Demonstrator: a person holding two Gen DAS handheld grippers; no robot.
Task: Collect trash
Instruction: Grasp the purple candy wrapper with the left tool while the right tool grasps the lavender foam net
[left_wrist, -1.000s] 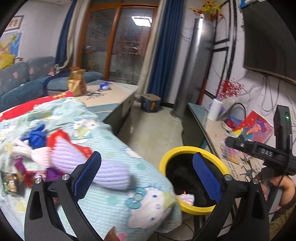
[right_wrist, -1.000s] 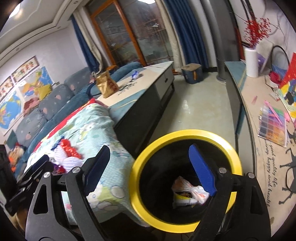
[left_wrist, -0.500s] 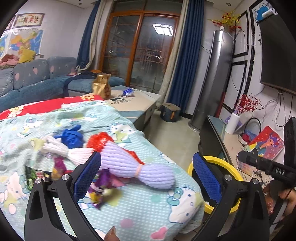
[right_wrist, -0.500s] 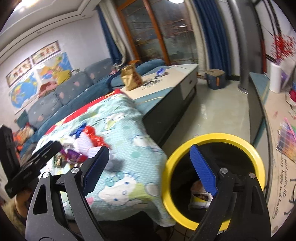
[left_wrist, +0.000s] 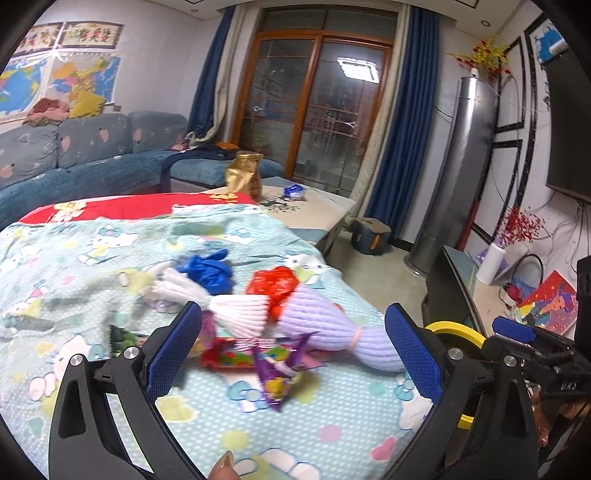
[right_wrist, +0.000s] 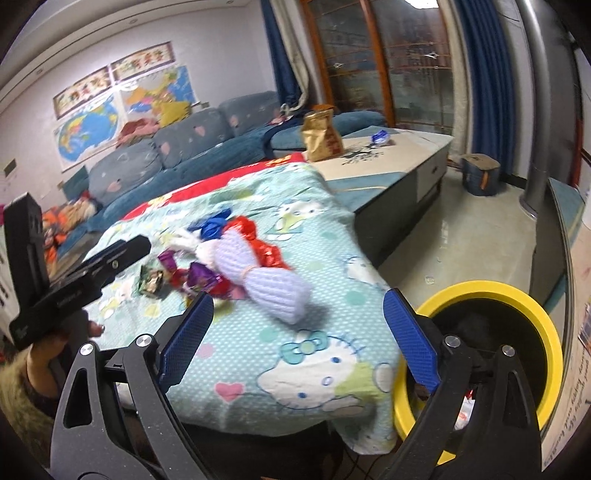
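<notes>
Wrappers (left_wrist: 258, 360) lie in a loose cluster on a cartoon-print blanket (left_wrist: 110, 258) at the lower centre of the left wrist frame, a red one and a purple one overlapping just below a long lilac knitted roll (left_wrist: 325, 325). Touching that roll on its upper side are a red crumpled bag (left_wrist: 271, 282) and a blue crumpled bag (left_wrist: 208, 271), with a white knitted piece (left_wrist: 221, 306) between them.

The left gripper (left_wrist: 291, 354) fills the bottom of its own frame with its blue pads spread wide; the wrappers sit in the gap between them, but the pads press on nothing. Whether the tips touch the blanket cannot be told.

In the right wrist frame the right gripper (right_wrist: 297, 336) also stands wide, its jaws opening at this moment, with only blanket showing between them. A yellow-rimmed bin (right_wrist: 517, 295) sits at the lower right of that frame, beside the blanket's hanging edge, its inside dark with a scrap of white packaging low down. The same wrappers show at centre left there, next to a small green packet (right_wrist: 151, 280). At the far left edge the other gripper's black body is held in a hand (right_wrist: 48, 347).

Toward the upper centre, a gold paper bag (right_wrist: 321, 134) stands upright on a low table (right_wrist: 406, 147).
</notes>
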